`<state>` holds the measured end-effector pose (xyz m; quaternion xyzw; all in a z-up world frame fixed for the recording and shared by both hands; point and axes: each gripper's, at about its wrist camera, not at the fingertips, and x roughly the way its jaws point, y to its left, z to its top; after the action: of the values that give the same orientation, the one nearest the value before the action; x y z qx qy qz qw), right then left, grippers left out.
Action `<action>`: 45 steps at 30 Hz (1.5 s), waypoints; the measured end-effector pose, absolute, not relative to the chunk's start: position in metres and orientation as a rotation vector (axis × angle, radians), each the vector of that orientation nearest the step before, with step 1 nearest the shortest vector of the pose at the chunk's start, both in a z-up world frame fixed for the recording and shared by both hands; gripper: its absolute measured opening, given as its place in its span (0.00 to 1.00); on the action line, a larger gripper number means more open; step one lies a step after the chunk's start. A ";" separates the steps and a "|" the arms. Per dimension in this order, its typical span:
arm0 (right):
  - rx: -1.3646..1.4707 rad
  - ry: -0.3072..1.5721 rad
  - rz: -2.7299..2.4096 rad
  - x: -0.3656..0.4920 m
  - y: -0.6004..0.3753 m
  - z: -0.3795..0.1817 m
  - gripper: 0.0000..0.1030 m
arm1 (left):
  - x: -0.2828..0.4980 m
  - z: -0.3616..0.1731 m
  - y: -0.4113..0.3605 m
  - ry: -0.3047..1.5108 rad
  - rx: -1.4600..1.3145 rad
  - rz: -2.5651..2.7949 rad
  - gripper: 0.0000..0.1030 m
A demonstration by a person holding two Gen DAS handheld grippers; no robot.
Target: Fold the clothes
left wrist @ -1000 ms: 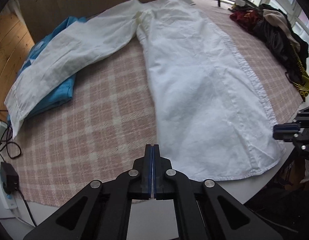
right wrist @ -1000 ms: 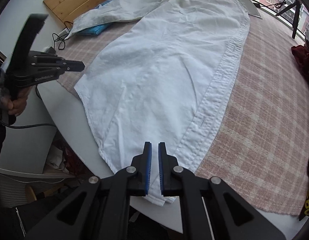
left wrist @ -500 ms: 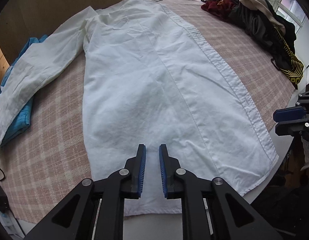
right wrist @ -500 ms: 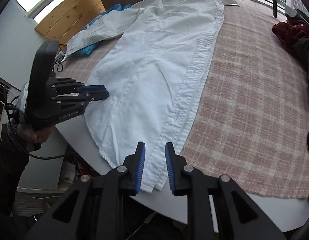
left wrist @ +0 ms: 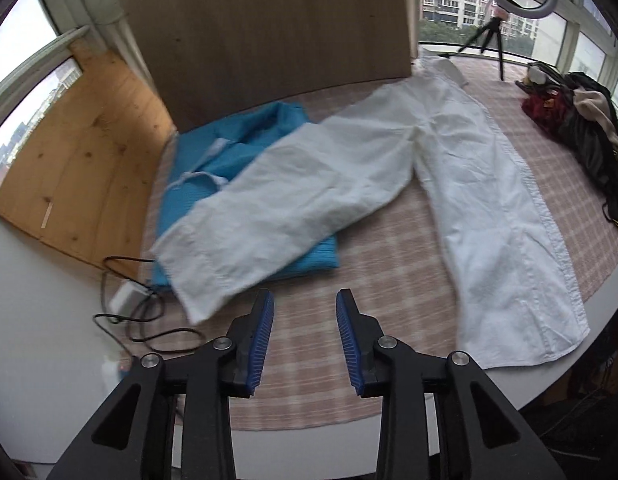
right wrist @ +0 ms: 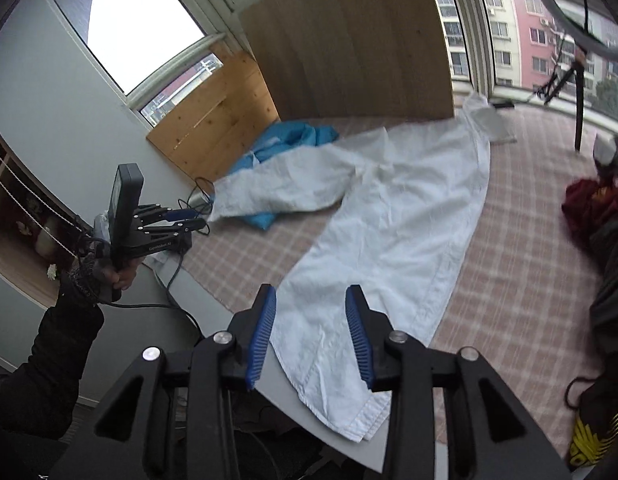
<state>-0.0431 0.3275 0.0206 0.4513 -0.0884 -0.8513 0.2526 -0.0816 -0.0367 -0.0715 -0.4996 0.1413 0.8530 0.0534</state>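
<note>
Ahead of both wide-open, empty grippers, left (left wrist: 305, 338) and right (right wrist: 311, 334), lies the white shirt (left wrist: 489, 208).

The white shirt (left wrist: 481, 184) is thin woven cloth, matt and lightly creased, with stitched hems. Under its sleeve the blue garment (left wrist: 245, 152) looks like finely ribbed fabric. A pink checked tablecloth (left wrist: 389, 256), coarse in weave, covers a smooth, matt white table (right wrist: 237, 304). The boards (left wrist: 269, 28) behind are wood, grain showing. The left gripper (left wrist: 305, 340) is matt black plastic with shiny metal screws and ridged blue pads (left wrist: 261, 340).
</note>
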 end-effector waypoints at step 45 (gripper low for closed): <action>1.536 -0.021 -1.913 -0.316 -0.032 -0.172 0.33 | -0.253 -0.182 -0.141 0.813 -1.634 1.953 0.52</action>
<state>-0.3161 -0.0318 -0.1718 0.5894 -0.0082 -0.7341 0.3371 -0.2526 -0.1406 -0.1822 -0.5948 0.2960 0.7105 0.2321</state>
